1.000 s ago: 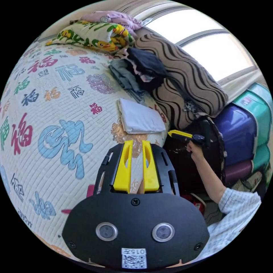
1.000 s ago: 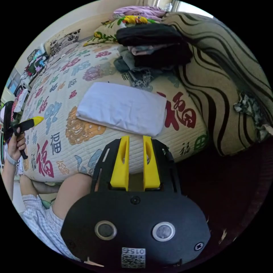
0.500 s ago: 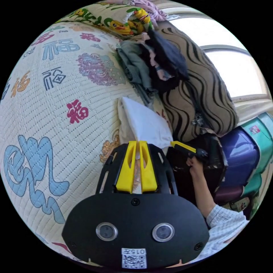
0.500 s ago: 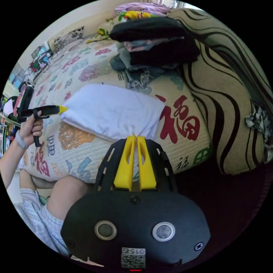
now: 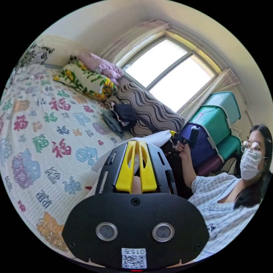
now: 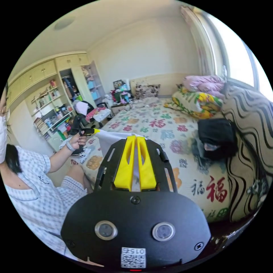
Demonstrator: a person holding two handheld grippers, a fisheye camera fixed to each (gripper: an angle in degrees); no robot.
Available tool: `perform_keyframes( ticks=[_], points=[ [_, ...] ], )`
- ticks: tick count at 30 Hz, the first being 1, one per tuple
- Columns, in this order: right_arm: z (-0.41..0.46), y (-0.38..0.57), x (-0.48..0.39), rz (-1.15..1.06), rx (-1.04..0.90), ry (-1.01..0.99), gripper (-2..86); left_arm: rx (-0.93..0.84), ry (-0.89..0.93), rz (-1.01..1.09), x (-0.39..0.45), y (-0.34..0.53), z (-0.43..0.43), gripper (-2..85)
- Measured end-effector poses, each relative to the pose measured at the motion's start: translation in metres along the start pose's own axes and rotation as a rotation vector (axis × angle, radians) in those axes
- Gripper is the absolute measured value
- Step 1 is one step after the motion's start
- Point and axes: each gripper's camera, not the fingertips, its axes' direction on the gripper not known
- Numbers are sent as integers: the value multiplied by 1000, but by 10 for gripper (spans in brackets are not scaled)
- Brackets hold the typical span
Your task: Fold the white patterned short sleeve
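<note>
Lifted off the bed point(image 5: 42, 136), the white shirt point(image 5: 153, 139) hangs between 2 clamped claws, left claw point(image 5: 136, 166) and right claw point(image 6: 135, 167); hold both level.

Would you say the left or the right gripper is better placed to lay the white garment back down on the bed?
Neither clearly: the left gripper and right gripper both pinch the lifted white garment.

Quilted cloth bedspread point(image 5: 42, 148), smooth white cloth garment point(image 5: 155, 139), glossy plastic bins point(image 5: 216, 119)
</note>
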Motion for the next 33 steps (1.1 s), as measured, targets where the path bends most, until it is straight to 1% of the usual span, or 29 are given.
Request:
perform_keyframes(
  ticks=[2, 3, 4, 5, 6, 7, 9, 10, 11, 12, 13, 14, 15, 16, 19, 21, 23, 25, 27, 30, 32, 33],
  points=[
    [-6, -20, -43, -63, 41, -38, -7, 56, -65, 38, 21, 9, -51, 27],
    [-10, -33, -71, -96, 75, -58, -7, 90, -116, 81, 35, 16, -81, 77],
    [-13, -39, -84, -110, 94, -73, -7, 106, -148, 109, 43, 21, -95, 102],
    [-17, -52, -109, -138, 130, -107, -7, 130, -232, 191, 60, 35, -118, 163],
    [-20, -63, -133, -163, 148, -135, -7, 135, -339, 227, 73, 55, -134, 193],
    [-20, -68, -145, -179, 150, -146, -7, 127, -396, 223, 77, 67, -139, 192],
    [-14, -83, -195, -260, 133, -180, -7, 39, -577, 216, 71, 117, -132, 173],
    [-12, -85, -206, -281, 123, -201, -7, 21, -607, 202, 64, 128, -127, 150],
    [-7, -88, -228, -308, 111, -235, -7, -19, -642, 153, 45, 148, -113, 103],
    [-2, -90, -248, -335, 96, -230, -7, -65, -630, 82, 22, 164, -99, 59],
    [1, -90, -257, -349, 86, -216, -7, -77, -597, 53, 13, 171, -93, 37],
    [4, -90, -274, -374, 67, -182, -7, -72, -506, 10, -1, 182, -85, 19],
    [6, -87, -287, -399, 51, -148, -7, -31, -445, -27, -5, 192, -83, 7],
    [5, -86, -292, -407, 46, -130, -7, -12, -438, -38, -4, 196, -83, 5],
    [-5, -76, -302, -419, 33, -35, -7, 23, -500, 14, 21, 203, -96, 0],
    [-18, -64, -296, -389, 36, 15, -7, 64, -550, 77, 53, 198, -128, 0],
    [-28, -54, -287, -352, 48, 41, -7, 96, -559, 118, 80, 188, -160, 0],
    [-36, -44, -276, -307, 67, 32, -7, 123, -579, 172, 109, 175, -192, -1],
    [-38, -34, -260, -246, 101, -10, -6, 141, -621, 270, 147, 156, -223, -1],
    [-23, -26, -244, -208, 125, -17, -6, 134, -663, 366, 176, 129, -242, 0],
    [-2, -25, -234, -195, 112, -7, -6, 110, -687, 390, 178, 111, -241, 0],
    [18, -26, -226, -183, 90, 12, -6, 67, -702, 395, 170, 99, -234, 1]
  ],
)
